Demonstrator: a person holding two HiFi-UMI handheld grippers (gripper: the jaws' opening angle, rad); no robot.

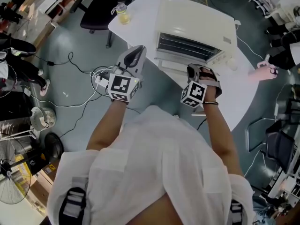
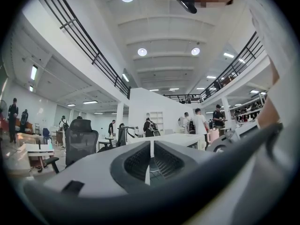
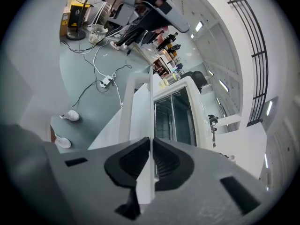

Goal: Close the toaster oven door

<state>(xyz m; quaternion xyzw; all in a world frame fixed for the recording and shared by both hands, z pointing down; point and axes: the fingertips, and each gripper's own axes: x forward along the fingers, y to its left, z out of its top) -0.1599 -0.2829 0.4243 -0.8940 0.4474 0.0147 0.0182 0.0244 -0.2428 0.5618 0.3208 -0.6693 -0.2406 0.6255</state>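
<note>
A white toaster oven [image 1: 197,25] stands on a white table [image 1: 243,93], with its rack showing and its door [image 1: 176,65] let down toward me. My right gripper [image 1: 193,70] is at the door's front edge, jaws together. In the right gripper view the glass door [image 3: 173,118] and its white frame [image 3: 136,102] run straight ahead of the right gripper [image 3: 151,146]. Only a thin white sliver shows in the slit, and no hold on the door is visible. My left gripper [image 1: 136,53] hovers off the table's left side, shut and empty. In its own view the left gripper [image 2: 150,159] points across the hall.
A jar of yellow liquid [image 1: 122,13] stands at the table's far left corner, and a pink object [image 1: 262,72] lies at its right edge. A black office chair [image 1: 101,6] stands beyond the table. Cables and a power strip [image 1: 101,80] lie on the floor below my left hand, with fans [image 1: 42,117] further left.
</note>
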